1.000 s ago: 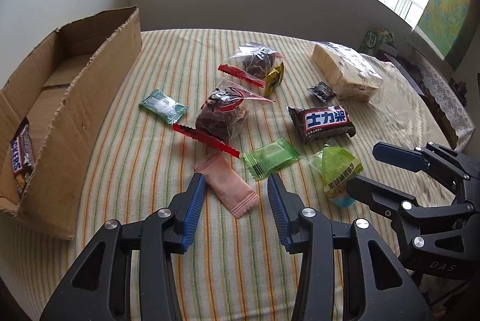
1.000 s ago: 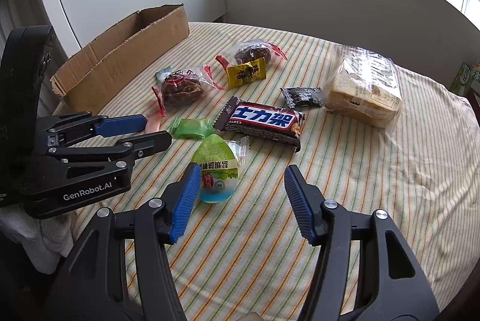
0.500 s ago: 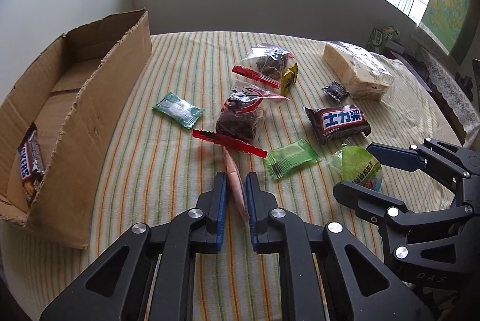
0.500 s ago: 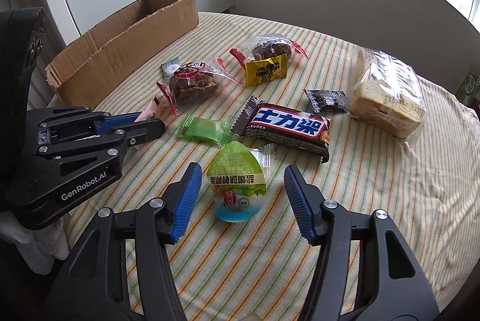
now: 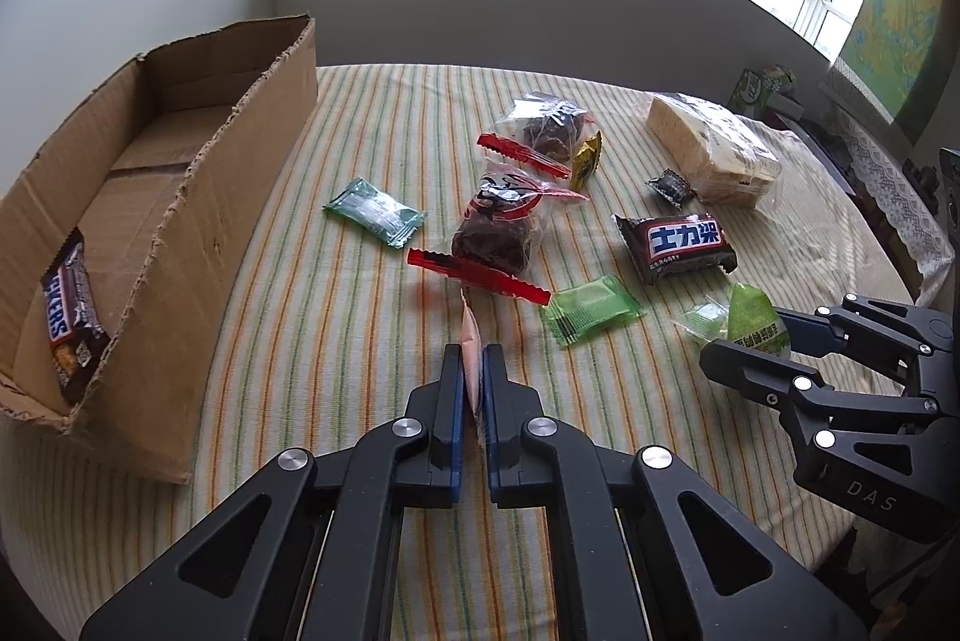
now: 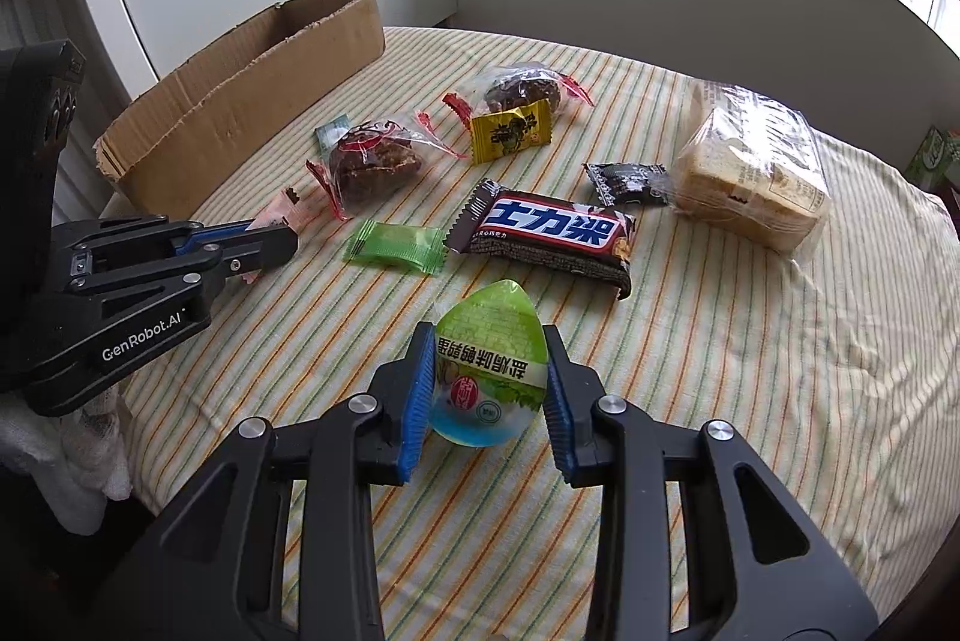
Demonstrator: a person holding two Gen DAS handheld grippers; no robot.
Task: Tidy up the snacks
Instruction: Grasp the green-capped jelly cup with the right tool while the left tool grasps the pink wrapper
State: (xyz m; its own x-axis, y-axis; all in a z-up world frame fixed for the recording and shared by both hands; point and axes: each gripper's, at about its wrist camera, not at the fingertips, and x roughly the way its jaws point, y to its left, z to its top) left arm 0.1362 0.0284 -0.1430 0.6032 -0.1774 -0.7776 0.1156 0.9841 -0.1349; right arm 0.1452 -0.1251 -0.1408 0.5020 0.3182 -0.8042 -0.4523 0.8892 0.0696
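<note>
1. Left gripper (image 5: 473, 371): jaws pressed together on the pink packet (image 5: 470, 341), flat wrapper pinched on edge near the front of the striped tablecloth (image 5: 336, 341).
2. Right gripper (image 6: 487, 389): jaws closing around the green egg-shaped snack (image 6: 489, 371), glossy, green top, blue base, printed label. Left pad touches; right pad contact unclear.
3. A second ago both grippers were spread wide, the pink packet lay flat and the green snack sat ahead of the right jaws.
4. Pink packet's long axis runs away from the gripper, its far tip toward the red-sealed cake bag (image 5: 498, 227).
5. Green snack's pointed end faces far, toward the dark chocolate bar (image 6: 549, 236).
6. Cardboard box (image 5: 198, 197) at left holds a Snickers bar (image 5: 69, 317).
</note>
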